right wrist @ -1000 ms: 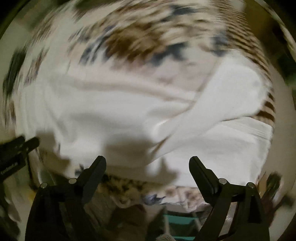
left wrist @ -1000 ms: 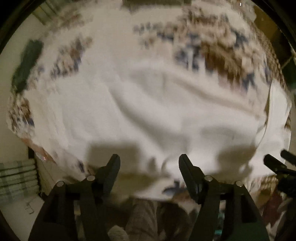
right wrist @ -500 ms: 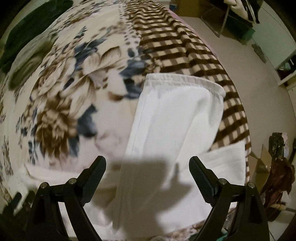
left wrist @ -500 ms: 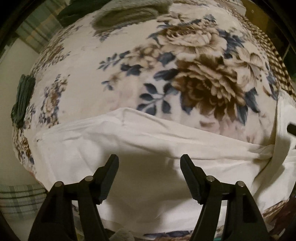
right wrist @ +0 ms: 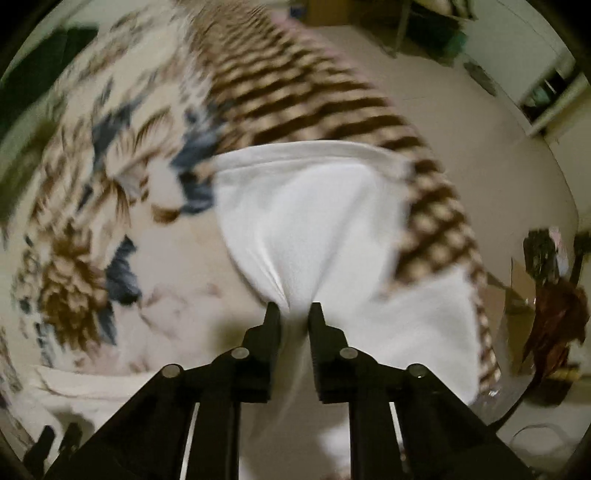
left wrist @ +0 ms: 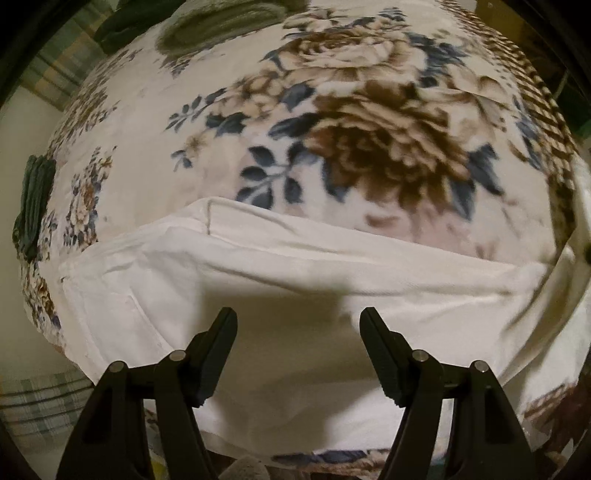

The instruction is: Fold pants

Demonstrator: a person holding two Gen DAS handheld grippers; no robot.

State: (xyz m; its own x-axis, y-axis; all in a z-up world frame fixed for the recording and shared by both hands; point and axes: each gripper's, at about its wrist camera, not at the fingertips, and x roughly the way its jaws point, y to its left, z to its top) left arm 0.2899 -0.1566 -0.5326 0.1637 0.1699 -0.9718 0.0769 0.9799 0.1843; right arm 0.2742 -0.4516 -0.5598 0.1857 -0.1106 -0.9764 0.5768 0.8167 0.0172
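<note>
White pants [left wrist: 258, 280] lie across the near part of a bed with a floral blanket [left wrist: 351, 140]. In the left wrist view the waist end with a seam and pocket is at the left. My left gripper [left wrist: 298, 325] is open and empty just above the white cloth. In the right wrist view a pant leg [right wrist: 314, 221] runs away from me, its hem at the far end. My right gripper [right wrist: 293, 310] is shut on that pant leg, and the cloth puckers between the fingers. The view is blurred by motion.
Dark green folded clothes [left wrist: 35, 206] lie at the bed's left edge and a grey-green garment [left wrist: 221, 22] at the far end. A brown checked blanket border [right wrist: 295, 88] runs along the right side. Beige floor [right wrist: 480, 147] and clutter [right wrist: 554, 295] lie beyond.
My right gripper has closed on the pant leg; half a second ago it was open above it. My left gripper has stayed open over the waist end.
</note>
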